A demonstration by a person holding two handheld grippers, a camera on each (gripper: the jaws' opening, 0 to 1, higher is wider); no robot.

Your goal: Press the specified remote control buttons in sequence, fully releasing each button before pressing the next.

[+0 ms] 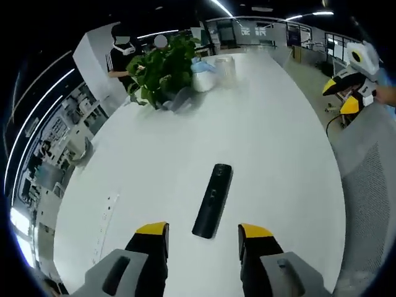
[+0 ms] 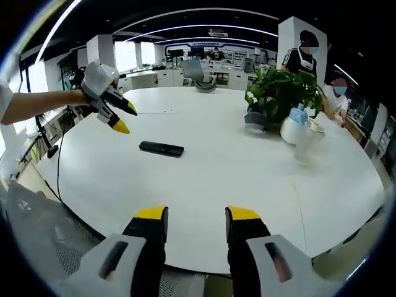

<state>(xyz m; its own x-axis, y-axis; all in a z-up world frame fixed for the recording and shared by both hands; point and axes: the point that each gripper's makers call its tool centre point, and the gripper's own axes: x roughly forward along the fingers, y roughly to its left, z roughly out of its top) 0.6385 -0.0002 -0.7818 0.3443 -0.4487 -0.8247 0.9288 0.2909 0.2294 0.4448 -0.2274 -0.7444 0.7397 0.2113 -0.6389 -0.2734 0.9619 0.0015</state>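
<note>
- Hovering over the white counter (image 1: 272, 154), the left claw (image 1: 204, 238) is released, its 2 yellow-tipped jaws spread with nothing between them; the black remote control (image 1: 213, 199) lies flat just ahead, its near end roughly in line with the gap and clear of both jaws.
- In this left gripper view the remote runs lengthwise away from the claw, slightly tilted; a potted plant (image 1: 162, 73) and a pale jug (image 1: 202, 75) stand well beyond it. The other claw shows at the far right edge (image 1: 349, 93).
- To press well, I judge 1 jaw tip should come straight down on a single button, then lift fully clear before the next; buttons are too small to tell apart here.
- In the right gripper view the right claw (image 2: 196, 223) is also released and empty, held back at the counter's near edge, well apart from the remote (image 2: 161, 148).
- There the left claw (image 2: 120, 117) angles down toward the remote, held by an outstretched forearm (image 2: 43, 105) coming from the left.
</note>
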